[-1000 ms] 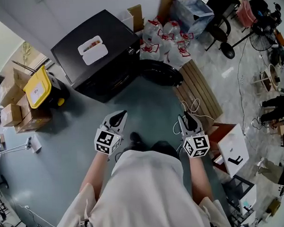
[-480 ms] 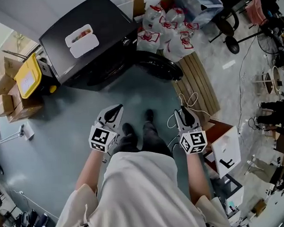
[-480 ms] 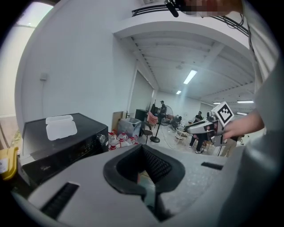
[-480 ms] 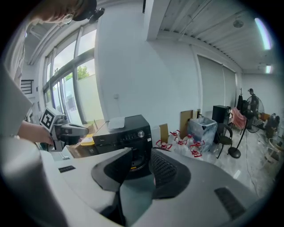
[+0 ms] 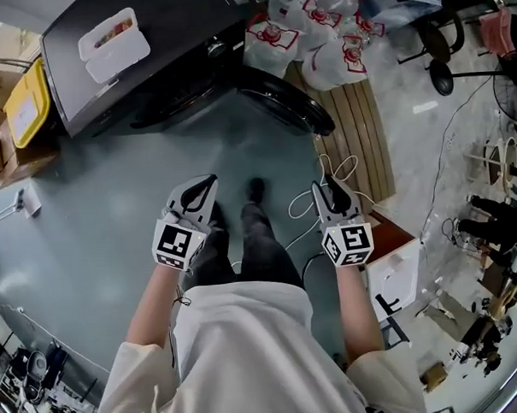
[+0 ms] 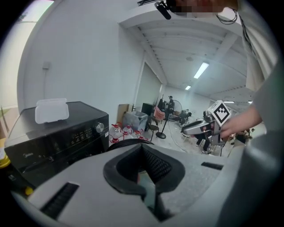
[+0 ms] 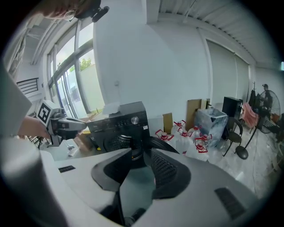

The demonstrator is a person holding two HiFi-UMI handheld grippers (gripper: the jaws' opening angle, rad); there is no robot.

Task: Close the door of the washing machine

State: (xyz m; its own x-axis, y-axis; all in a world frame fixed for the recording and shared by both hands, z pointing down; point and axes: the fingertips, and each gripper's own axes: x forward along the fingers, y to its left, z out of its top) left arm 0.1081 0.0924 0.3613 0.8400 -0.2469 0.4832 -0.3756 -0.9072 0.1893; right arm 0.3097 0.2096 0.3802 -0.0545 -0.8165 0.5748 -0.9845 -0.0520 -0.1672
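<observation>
While I am standing on the grey floor point(image 5: 105, 225), I am holding both claws out ahead, well apart from the washing machine point(image 5: 141, 74) at eleven o'clock. Its round door point(image 5: 288, 110) is hanging open toward twelve o'clock. My left claw point(image 5: 208, 182) is pinching its tips together on nothing; my right claw point(image 5: 329, 188) is gaping, empty. A white lidded box point(image 5: 113, 45) is sitting on the machine, something reddish showing through its lid. Clear red-capped jugs point(image 5: 315, 23) are clustering at one o'clock.
</observation>
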